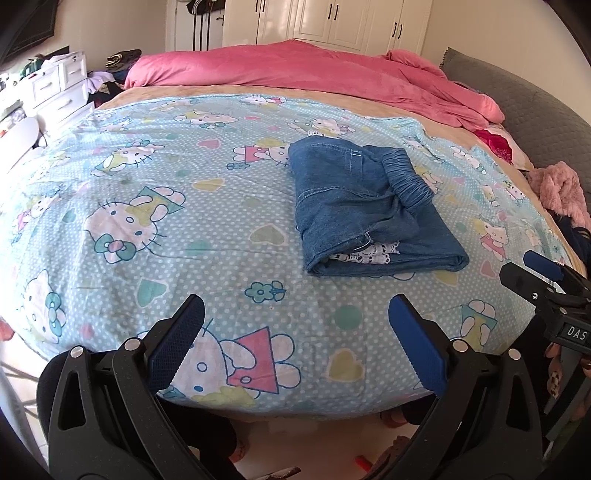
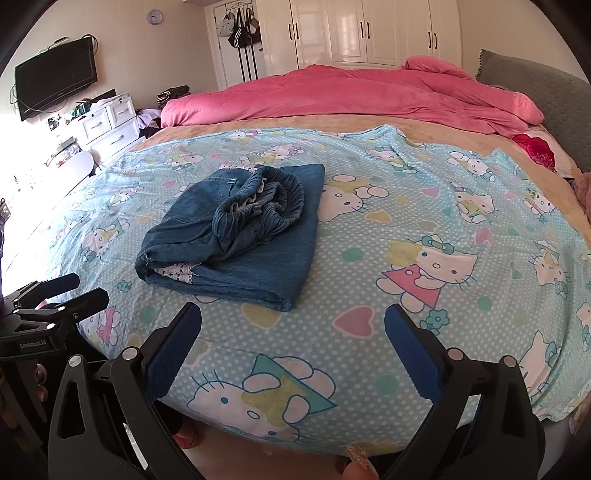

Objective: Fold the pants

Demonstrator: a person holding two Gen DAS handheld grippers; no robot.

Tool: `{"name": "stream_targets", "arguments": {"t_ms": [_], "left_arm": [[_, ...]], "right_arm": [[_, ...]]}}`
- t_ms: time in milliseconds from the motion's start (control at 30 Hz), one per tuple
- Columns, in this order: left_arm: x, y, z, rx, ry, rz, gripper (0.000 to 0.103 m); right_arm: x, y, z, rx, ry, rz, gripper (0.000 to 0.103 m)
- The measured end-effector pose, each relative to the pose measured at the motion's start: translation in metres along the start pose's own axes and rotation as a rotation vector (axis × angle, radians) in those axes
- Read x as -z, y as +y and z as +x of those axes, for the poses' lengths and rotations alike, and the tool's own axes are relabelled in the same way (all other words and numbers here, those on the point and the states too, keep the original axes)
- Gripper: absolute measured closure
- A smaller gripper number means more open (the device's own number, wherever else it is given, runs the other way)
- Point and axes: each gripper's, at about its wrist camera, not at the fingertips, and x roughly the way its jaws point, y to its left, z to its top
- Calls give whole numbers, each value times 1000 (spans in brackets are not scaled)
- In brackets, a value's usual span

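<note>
Blue denim pants (image 1: 365,206) lie folded in a compact bundle on the light blue cartoon-cat bed sheet (image 1: 184,229), elastic waistband on top and a bit of white lace at the near fold. They also show in the right wrist view (image 2: 236,240). My left gripper (image 1: 297,306) is open and empty, held over the bed's near edge, short of the pants. My right gripper (image 2: 293,314) is open and empty, near the bed's edge, just in front of the bundle. Each gripper shows at the side of the other's view.
A pink duvet (image 1: 314,74) is bunched along the far side of the bed. A grey headboard cushion (image 1: 535,122) is at the right. White drawers (image 2: 107,125) and a wall television (image 2: 55,83) stand at the left, white wardrobes (image 2: 354,33) behind.
</note>
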Motion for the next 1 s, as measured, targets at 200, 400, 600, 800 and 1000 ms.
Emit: {"name": "stream_targets", "arguments": {"t_ms": [200, 400, 600, 800, 1000], "left_arm": [[0, 0, 1, -5, 2, 4, 9], [0, 1, 1, -8, 1, 4, 9], [-1, 1, 0, -10, 0, 4, 9], [-1, 1, 0, -10, 3, 3, 9], [0, 3, 2, -10, 6, 5, 9]], "right_arm": [[0, 1, 0, 0, 1, -2, 4], [0, 1, 0, 0, 2, -1, 4], [-1, 1, 0, -1, 4, 0, 4], [0, 1, 0, 1, 4, 0, 4], [0, 1, 0, 2, 8, 1, 4]]}}
